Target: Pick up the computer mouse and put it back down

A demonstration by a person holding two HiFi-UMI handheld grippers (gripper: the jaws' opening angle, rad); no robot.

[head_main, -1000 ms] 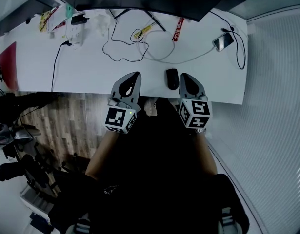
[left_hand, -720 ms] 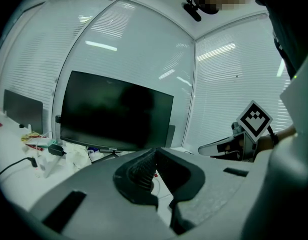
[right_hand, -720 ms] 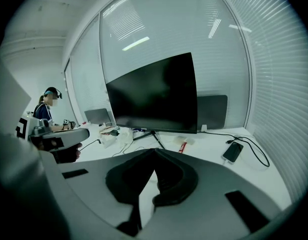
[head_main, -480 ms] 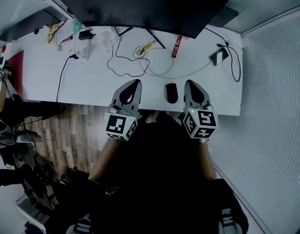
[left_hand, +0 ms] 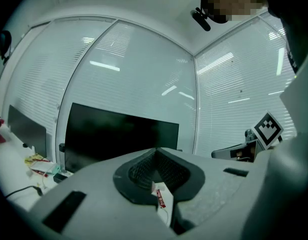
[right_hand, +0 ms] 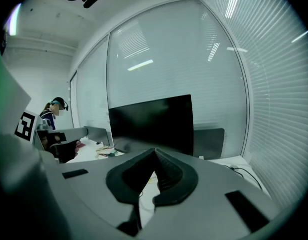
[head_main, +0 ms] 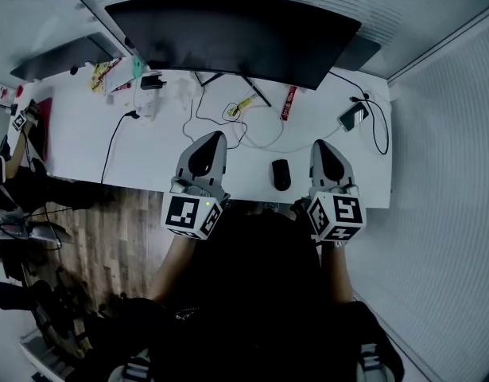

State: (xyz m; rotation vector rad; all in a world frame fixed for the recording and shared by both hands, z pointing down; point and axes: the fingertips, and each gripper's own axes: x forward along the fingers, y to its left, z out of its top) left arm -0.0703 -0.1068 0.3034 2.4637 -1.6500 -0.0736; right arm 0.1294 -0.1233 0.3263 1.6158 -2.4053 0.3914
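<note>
Two grippers hang over the near edge of the long white desk (head_main: 77, 146). The left gripper (head_main: 215, 138) has its jaws pressed together with nothing in them, and the right gripper (head_main: 321, 144) is likewise closed and empty. One small black computer mouse (head_main: 281, 174) lies on the desk close to the front edge. It sits between the two grippers, nearer the right one, and neither touches it. Just behind the mouse a loop of thin white cable (head_main: 264, 143) crosses the surface, running toward the thin black legs of the monitor stand (head_main: 256, 91). One wide black curved monitor (head_main: 236, 38) fills the back of the desk, and one smaller dark screen (head_main: 60, 58) stands off to its left. One red strip-shaped packet (head_main: 289, 103) and one small yellow item (head_main: 242, 103) lie under the monitor. One smartphone (head_main: 355, 116) sits at the right end, with a black cable (head_main: 381, 138) looping from it. One black plug block (head_main: 153, 81) and some snack wrappers (head_main: 101, 73) sit at back left. One other person (right_hand: 49, 118) is at the desk's far left end.
</note>
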